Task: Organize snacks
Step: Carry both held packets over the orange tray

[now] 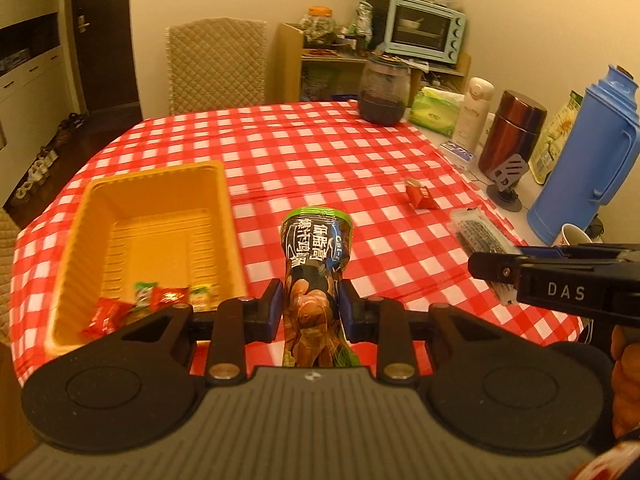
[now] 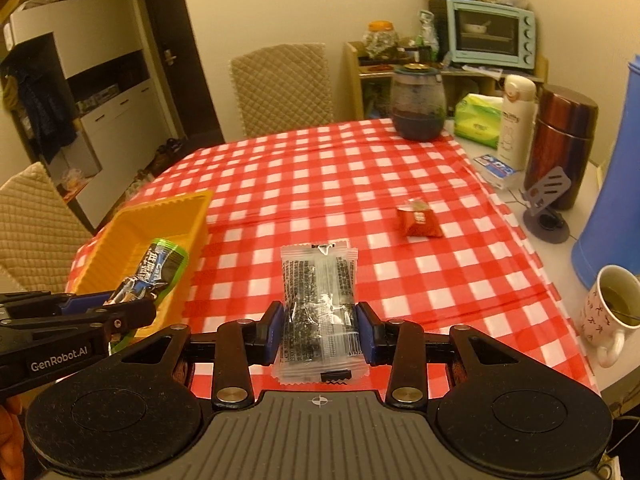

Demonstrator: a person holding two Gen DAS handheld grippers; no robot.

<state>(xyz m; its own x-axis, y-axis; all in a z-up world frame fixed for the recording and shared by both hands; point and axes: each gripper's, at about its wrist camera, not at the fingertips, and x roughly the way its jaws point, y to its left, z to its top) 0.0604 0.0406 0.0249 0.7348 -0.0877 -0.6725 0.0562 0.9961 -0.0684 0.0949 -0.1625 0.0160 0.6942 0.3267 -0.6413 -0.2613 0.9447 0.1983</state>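
Observation:
My left gripper [image 1: 311, 304] is shut on a green-and-dark snack packet [image 1: 316, 256], held above the checkered table just right of the yellow tray [image 1: 100, 200]; the packet also shows in the right wrist view [image 2: 156, 272]. The tray holds several small red and green candies [image 1: 140, 304]. My right gripper [image 2: 320, 330] is shut on a clear packet of dark snack [image 2: 318, 300], held over the table; it also shows in the left wrist view [image 1: 480, 236]. A small red packet [image 2: 418, 222] lies on the cloth further right.
A dark glass jar [image 2: 418, 104], a tissue pack [image 2: 478, 120], a white bottle [image 2: 516, 120], a brown flask [image 2: 562, 144], a blue thermos [image 2: 616, 200] and a mug [image 2: 608, 312] line the right edge. Quilted chairs [image 2: 282, 88] stand at the far side and the left.

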